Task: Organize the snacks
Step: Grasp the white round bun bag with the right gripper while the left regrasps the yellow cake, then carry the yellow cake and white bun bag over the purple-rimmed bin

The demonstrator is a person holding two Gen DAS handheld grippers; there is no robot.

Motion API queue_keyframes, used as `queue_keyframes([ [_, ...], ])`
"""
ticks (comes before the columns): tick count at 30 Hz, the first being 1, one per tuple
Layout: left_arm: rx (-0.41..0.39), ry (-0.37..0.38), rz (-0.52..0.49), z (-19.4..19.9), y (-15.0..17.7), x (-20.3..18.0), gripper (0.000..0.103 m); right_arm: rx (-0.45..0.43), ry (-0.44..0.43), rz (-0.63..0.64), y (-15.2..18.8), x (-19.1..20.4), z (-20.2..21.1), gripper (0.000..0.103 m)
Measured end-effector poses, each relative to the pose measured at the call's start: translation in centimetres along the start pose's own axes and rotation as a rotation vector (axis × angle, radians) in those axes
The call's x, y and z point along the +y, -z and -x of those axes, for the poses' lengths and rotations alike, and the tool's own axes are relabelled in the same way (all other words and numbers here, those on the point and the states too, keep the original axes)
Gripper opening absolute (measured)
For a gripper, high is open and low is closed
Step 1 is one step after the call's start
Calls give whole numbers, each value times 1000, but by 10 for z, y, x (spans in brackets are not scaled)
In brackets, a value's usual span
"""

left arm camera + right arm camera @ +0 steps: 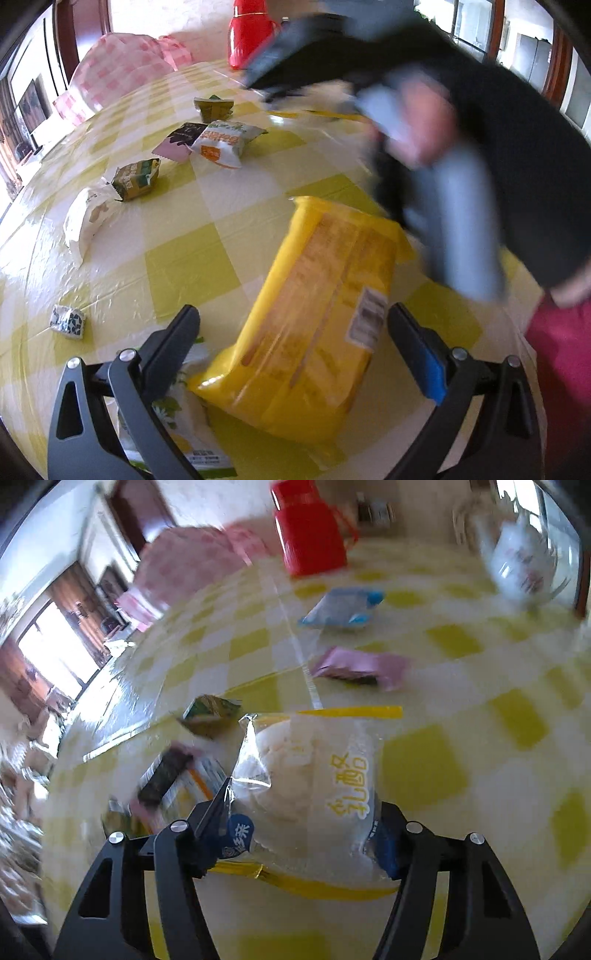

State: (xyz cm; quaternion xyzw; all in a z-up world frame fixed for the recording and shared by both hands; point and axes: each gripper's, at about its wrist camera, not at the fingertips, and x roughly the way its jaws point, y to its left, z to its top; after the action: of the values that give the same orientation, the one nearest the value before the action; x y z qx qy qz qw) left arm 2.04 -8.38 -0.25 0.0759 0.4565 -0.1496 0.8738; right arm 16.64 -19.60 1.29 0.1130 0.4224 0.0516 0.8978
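— What carries it all?
— A table (122,236) under a glossy yellow-and-white checked cloth.
— And on it?
— A red jug (310,535) at the far edge, a blue-edged packet (341,607) and a pink one (360,666) toward the middle, green packets (136,179) and a white bag (86,218) by the left edge.
— Nearer?
— A big yellow pack (314,321), probably lying flat.
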Motion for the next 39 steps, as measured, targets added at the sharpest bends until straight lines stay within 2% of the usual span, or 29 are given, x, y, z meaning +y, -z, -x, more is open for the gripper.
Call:
queue_keyframes([
  [4, -12, 16, 5, 2, 0, -1, 95, -78, -51, -48, 31, -43, 48, 64],
  [5, -17, 20, 9, 3, 0, -1, 90, -92, -54, -70, 37, -53, 57, 64],
  [7, -37, 39, 14, 7, 0, 1, 69, -133, -62, -119, 53, -71, 82, 64],
  [8, -52, 60, 17, 10, 0, 2, 49, -152, -61, -137, 60, -77, 91, 64],
  [11, -62, 91, 44, 11, -1, 9, 48, -198, -64, -189, 86, -90, 118, 64],
  [15, -113, 53, 37, 19, -3, 8, 48, -270, -71, -173, 111, -88, 148, 64],
  [18, -168, 38, 100, 31, -1, 19, 48, -367, -99, -118, 133, -80, 181, 64],
  [22, -232, 56, 198, 48, 6, 34, 48, -415, -134, -90, 158, -75, 203, 64],
  [28, -310, 85, 226, 78, 22, 27, 48, -432, -204, -74, 184, -70, 220, 64],
  [30, -321, 85, 220, 85, 27, 22, 48, -424, -202, -70, 192, -68, 223, 64],
  [39, -316, 34, 211, 108, 53, 19, 48, -402, -223, -31, 216, -54, 230, 64],
])
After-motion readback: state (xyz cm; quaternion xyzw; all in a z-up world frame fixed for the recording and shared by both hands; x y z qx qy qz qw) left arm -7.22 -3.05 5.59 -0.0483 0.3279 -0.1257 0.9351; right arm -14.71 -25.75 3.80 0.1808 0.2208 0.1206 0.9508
